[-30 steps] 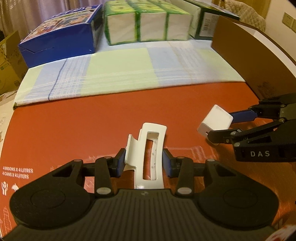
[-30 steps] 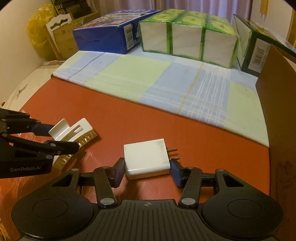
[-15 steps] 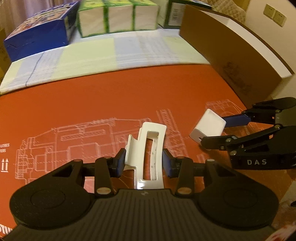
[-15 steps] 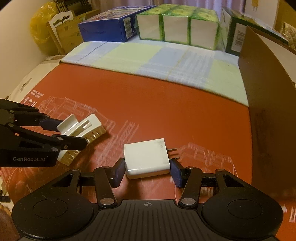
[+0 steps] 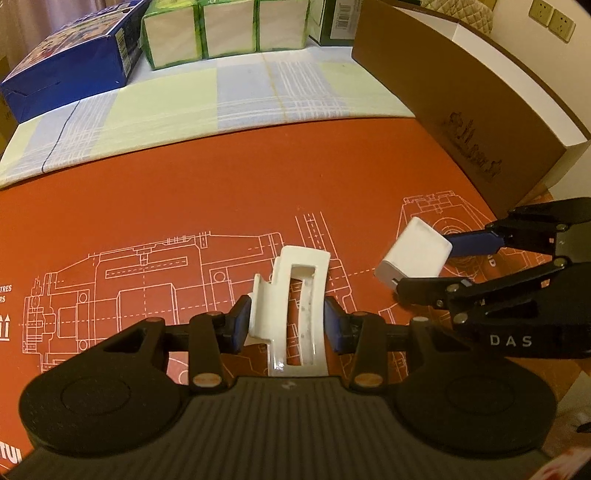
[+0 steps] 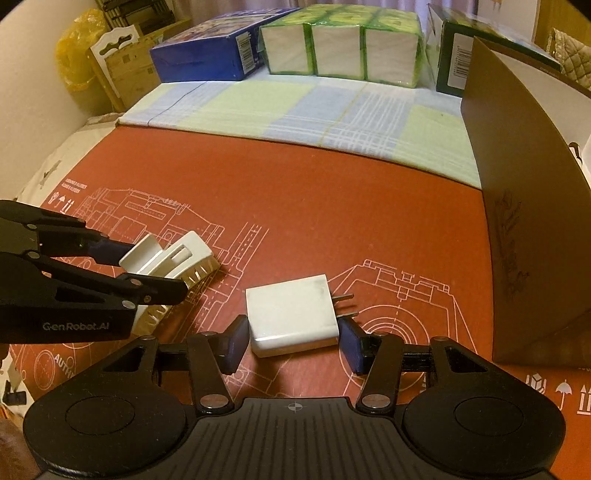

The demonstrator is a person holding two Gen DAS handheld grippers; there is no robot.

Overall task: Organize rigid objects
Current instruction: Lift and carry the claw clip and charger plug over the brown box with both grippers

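1. Blue carton [image 5: 70, 62] at the far left, lying on a checked cloth [image 5: 192, 103] of pale green and blue; beside it a row of green-wrapped tissue packs [image 5: 221, 31], then a dark green box [image 6: 454, 59] further right.
2. Nearer, an orange-red printed sheet [image 5: 184, 184] with white line drawings covers the work surface.
3. On the left, the left gripper [image 5: 287, 320] has its blue pads [image 5: 239, 321] pressed on both sides of a white hair claw clip [image 5: 295, 302] — clamped, the clip standing between the jaws above the sheet. From the right wrist view the same clip [image 6: 173, 262] shows its teeth pointing down toward the sheet.
4. To the right, the right gripper [image 6: 293, 338] is closed on a white plug adapter [image 6: 291, 314]; its pads [image 6: 236, 341] meet the adapter's two side faces, and two metal prongs [image 6: 341, 304] stick out to the right. Whether the adapter rests on the sheet or is just above it — I cannot tell.
5. Clip and adapter are near each other, not touching.
6. At the far right, a brown cardboard panel [image 6: 517, 206] stands upright along the sheet's edge.
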